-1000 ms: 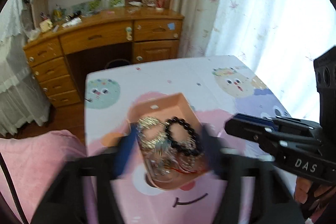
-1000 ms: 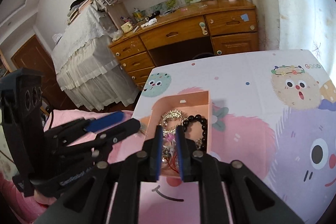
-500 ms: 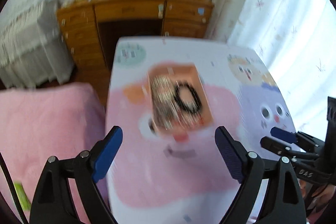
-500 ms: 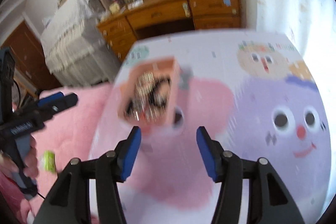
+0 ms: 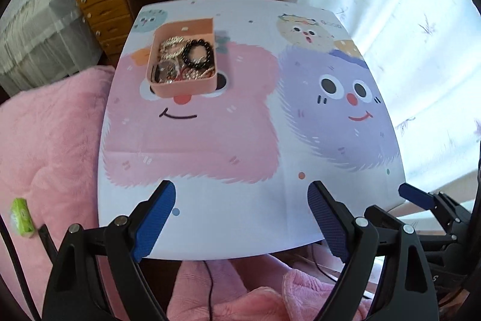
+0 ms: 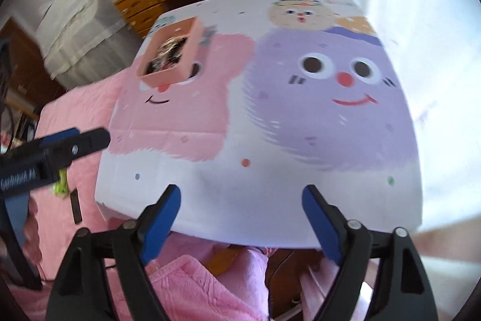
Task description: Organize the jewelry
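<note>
Far ahead of both tongs, on the table (image 5: 300, 200), we see the pink jewelry box (image 5: 183, 86) with a black bead bracelet (image 5: 197, 54) and shiny chains inside. Our left tongs (image 5: 241, 218) stand wide apart with nothing between them. The jaws of our right tongs (image 6: 241, 220) are opening, also empty. A pink blanket (image 5: 45, 146) lies left of the left tongs.

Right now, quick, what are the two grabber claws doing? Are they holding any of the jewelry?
Left gripper: open, holding nothing.
Right gripper: jaws opening, nothing between them.
</note>
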Tool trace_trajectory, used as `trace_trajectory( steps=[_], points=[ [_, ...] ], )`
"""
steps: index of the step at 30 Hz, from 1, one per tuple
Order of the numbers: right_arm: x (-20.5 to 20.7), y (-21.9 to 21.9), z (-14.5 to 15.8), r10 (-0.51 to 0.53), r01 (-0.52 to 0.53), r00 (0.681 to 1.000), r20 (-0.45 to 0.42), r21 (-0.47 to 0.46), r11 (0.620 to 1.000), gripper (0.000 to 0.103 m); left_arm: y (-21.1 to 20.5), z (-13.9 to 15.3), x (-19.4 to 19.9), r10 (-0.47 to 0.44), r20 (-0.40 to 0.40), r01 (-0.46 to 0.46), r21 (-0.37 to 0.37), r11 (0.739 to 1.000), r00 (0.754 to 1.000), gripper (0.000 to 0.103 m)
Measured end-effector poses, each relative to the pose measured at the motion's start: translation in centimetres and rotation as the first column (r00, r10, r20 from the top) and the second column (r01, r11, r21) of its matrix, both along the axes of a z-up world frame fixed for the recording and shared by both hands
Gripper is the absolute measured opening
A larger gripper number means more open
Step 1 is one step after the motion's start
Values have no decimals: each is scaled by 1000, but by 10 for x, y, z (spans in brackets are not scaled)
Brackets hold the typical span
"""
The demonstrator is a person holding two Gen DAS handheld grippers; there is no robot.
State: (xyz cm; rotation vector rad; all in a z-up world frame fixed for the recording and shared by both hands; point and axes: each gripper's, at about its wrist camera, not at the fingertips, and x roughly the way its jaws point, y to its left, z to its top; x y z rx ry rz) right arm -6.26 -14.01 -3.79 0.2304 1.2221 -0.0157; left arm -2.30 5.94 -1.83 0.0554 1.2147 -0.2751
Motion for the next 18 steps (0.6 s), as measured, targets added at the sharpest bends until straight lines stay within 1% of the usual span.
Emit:
trace_trajectory(
  steps=[2, 4, 5, 6, 8, 9, 11, 13, 15, 17, 18],
  points=[
    [-2, -4, 9, -15, 15, 1000, -3, 11, 1000, 87, -10, 13, -8, -32, 48, 31, 16, 999, 998, 88],
    [-6, -6, 18, -32, 30, 999, 27, 63, 998, 88, -13, 24, -10, -7, 67, 7, 3, 1000, 998, 89],
    [-7, -5, 23, -32, 30, 999, 37, 71, 997, 88, -13, 28, -13, 11, 72, -11, -4, 1000, 997, 90],
    [-9, -3, 28, -25, 22, 998, 50, 57, 998, 89, -13, 32, -12, 23, 82, -23, -8, 1000, 996, 93],
    [-12, 5, 37, -5, 6, 997, 82, -7, 1000, 89, -12, 40, -18, 51, 136, -53, 9, 999, 989, 97],
    [-13, 8, 41, 1, 1, 995, 99, -26, 1000, 90, -12, 43, -20, 59, 153, -62, 13, 998, 987, 102],
    [-16, 12, 46, 11, -5, 991, 132, -52, 999, 91, -13, 47, -25, 66, 176, -69, 11, 998, 982, 102],
    [-20, 15, 51, 25, -14, 986, 162, -70, 997, 91, -15, 48, -29, 59, 195, -67, 37, 997, 979, 102],
    [-22, 17, 60, 20, 2, 979, 204, -104, 995, 93, -19, 52, -33, 52, 222, -69, 67, 995, 974, 102],
    [-24, 16, 68, 13, 18, 971, 240, -128, 992, 98, -17, 60, -37, 61, 265, -83, 72, 994, 962, 102],
    [-24, 17, 72, 14, 22, 966, 257, -137, 990, 99, -16, 64, -38, 66, 281, -90, 73, 993, 957, 102]
  ],
)
